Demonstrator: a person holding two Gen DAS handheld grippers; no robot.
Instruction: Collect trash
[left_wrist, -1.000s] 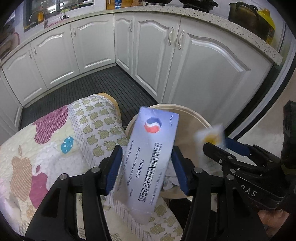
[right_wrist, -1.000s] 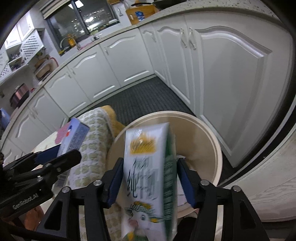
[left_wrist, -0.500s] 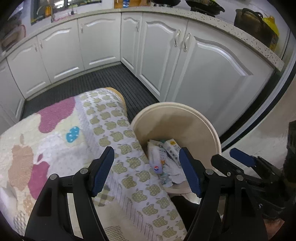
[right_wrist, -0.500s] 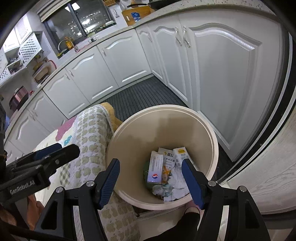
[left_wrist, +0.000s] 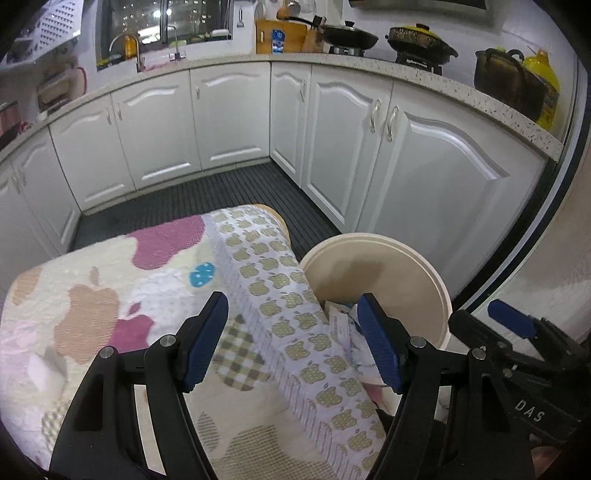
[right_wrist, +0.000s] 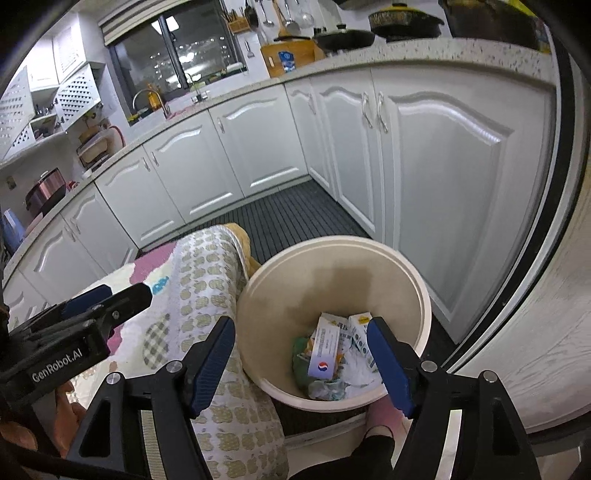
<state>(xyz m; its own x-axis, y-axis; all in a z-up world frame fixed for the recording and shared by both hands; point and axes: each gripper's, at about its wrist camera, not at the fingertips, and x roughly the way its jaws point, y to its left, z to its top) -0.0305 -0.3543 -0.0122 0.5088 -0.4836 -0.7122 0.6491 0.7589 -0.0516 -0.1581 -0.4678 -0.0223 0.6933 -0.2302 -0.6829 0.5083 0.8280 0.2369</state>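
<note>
A cream round bin (right_wrist: 424, 314) stands on the floor beside the table; it also shows in the left wrist view (left_wrist: 439, 291). Inside it lie a tablet box (right_wrist: 325, 350), a milk carton (right_wrist: 360, 332) and crumpled paper (right_wrist: 354, 373). My right gripper (right_wrist: 301, 363) is open and empty, above the bin's near rim. My left gripper (left_wrist: 291, 343) is open and empty, above the table edge to the left of the bin. The right gripper's blue-tipped fingers (left_wrist: 511, 323) show in the left wrist view; the left gripper's fingers (right_wrist: 110, 299) show in the right wrist view.
A tablecloth with apple prints (left_wrist: 110, 295) covers the table and hangs over its edge (right_wrist: 199, 295) next to the bin. White kitchen cabinets (left_wrist: 424, 173) curve around a dark ribbed floor mat (left_wrist: 207, 195). Pots stand on the counter (left_wrist: 417, 37).
Both grippers opened and let go: the tablet box left the left gripper and the milk carton left the right. Both now lie in the bin. Both grippers have since risen and tilted up.
</note>
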